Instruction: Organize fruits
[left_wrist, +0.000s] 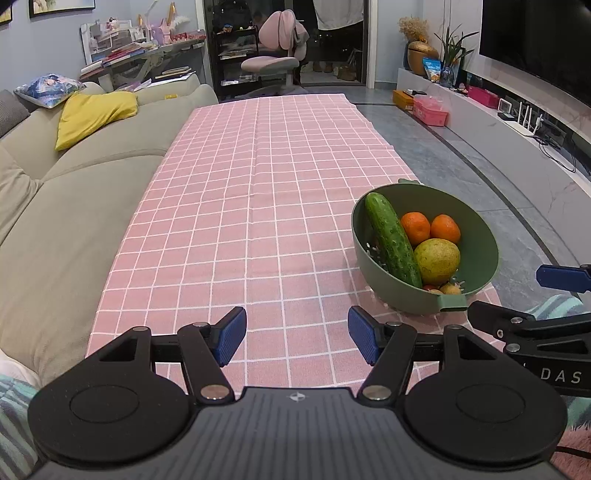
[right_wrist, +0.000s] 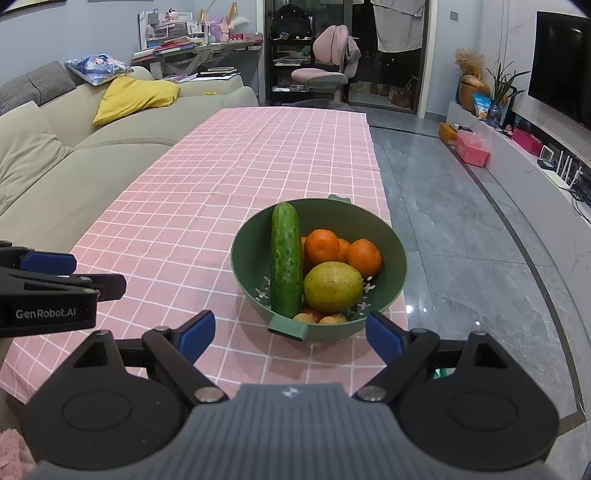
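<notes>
Through the left wrist camera, one green bowl (left_wrist: 476, 258) is sitting on the pink checked cloth (left_wrist: 251, 206) that is covering the worktop, off to the right of the left tool (left_wrist: 297, 335). One cucumber (left_wrist: 391, 240) is leaning against the bowl's left wall, two oranges (left_wrist: 430, 227) are lying behind it, and one yellow-green pear (left_wrist: 437, 260) is resting in front of them. Small fruits (left_wrist: 447, 288) are peeking out at the bottom, too hidden to count. The left tool is hovering low over the bare cloth with its two blue pads standing wide apart and holding nothing. Part of the right tool (left_wrist: 561, 278) is showing at the right edge, just beside the bowl.

Through the right wrist camera, the same bowl (right_wrist: 391, 280) is lying straight ahead, near the cloth's right edge (right_wrist: 177, 221). Here the cucumber (right_wrist: 286, 258) is standing steeply, three oranges (right_wrist: 322, 246) are showing, the one pear (right_wrist: 332, 287) is lying beside the cucumber, and about three small fruits (right_wrist: 319, 317) are sitting at the bottom. The right tool (right_wrist: 291, 334) is pointing level at the bowl's near handle, its pads spread wide and gripping nothing. One side of the left tool (right_wrist: 48, 262) is reaching in from the left.
</notes>
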